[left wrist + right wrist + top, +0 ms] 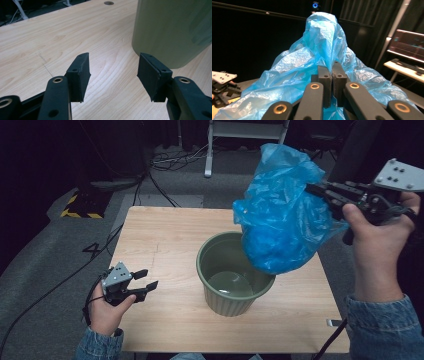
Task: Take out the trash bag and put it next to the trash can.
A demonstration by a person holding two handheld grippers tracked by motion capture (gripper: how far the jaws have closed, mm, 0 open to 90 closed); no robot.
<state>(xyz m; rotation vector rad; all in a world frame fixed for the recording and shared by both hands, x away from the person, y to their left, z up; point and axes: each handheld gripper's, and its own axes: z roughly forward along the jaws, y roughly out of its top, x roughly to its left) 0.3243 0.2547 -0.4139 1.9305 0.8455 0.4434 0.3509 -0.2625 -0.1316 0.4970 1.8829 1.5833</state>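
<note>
Jaws of the right gripper pinch the blue plastic bag, held aloft over the green bin; the left gripper waits empty, jaws apart, beside it. Lining the bin remains undone: the bag is still bunched

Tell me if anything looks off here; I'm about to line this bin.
Nothing is spilled or broken. The green bin stands upright and bare inside. The blue bag hangs crumpled above its rim, not yet opened out, pinched by the right gripper. The left gripper waits open beside the bin, holding nothing.
</note>
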